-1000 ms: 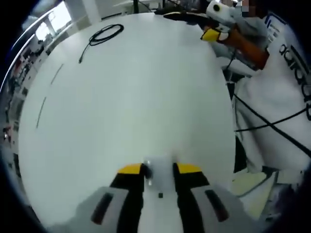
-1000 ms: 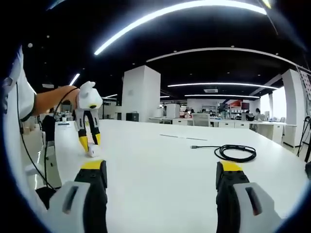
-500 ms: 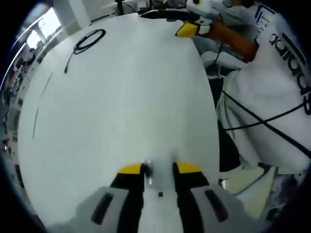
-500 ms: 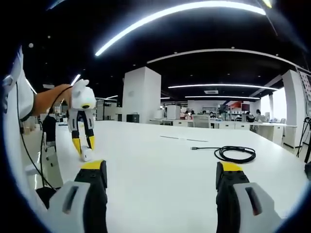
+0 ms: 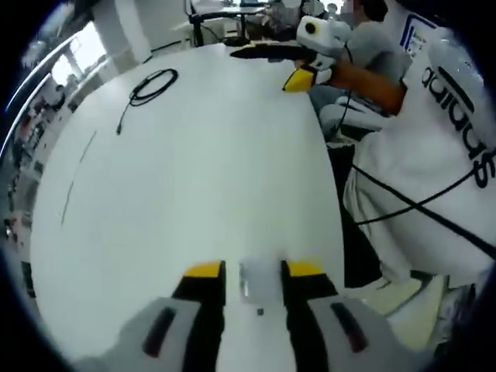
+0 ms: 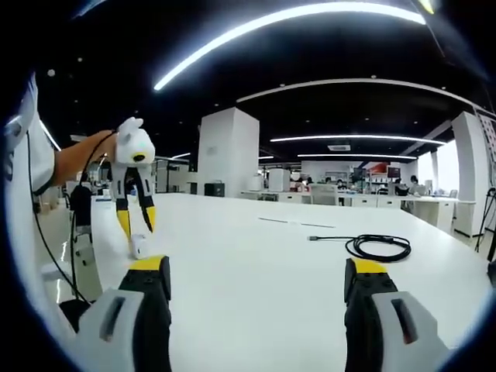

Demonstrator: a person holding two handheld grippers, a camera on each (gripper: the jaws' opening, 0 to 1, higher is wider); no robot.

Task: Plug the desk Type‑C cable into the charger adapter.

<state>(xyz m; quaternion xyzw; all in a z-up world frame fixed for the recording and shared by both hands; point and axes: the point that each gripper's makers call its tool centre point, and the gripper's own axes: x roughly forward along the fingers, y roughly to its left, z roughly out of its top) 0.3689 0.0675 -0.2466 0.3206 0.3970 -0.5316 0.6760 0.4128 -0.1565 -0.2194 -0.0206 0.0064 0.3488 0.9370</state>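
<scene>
Getting ready is the step in hand, I think, because the cable and the charger are not joined yet. The left gripper (image 5: 254, 270) hangs just over the white table (image 5: 194, 178). Its two yellow-tipped jaws look a little parted, with the small white charger adapter (image 5: 260, 280) between them. In the right gripper view the adapter sits on the table right under those tips, so it looks let go, not squeezed.

The right gripper (image 6: 259, 265) is held low over the near side of the table. Its jaws are wide apart and have nothing in them.

The black Type-C cable (image 6: 378, 246) lies in a loose coil on the table, well apart from both grippers and from the adapter. One loose end with a plug sticks out of the coil, toward the middle of the table.

Next, I think the right gripper has to go over to the cable and pinch it close to that plug. The left gripper has to hold the adapter tight so it does not slide. Then the plug must be lined up straight with the adapter's hole, which is too small to see here.
</scene>
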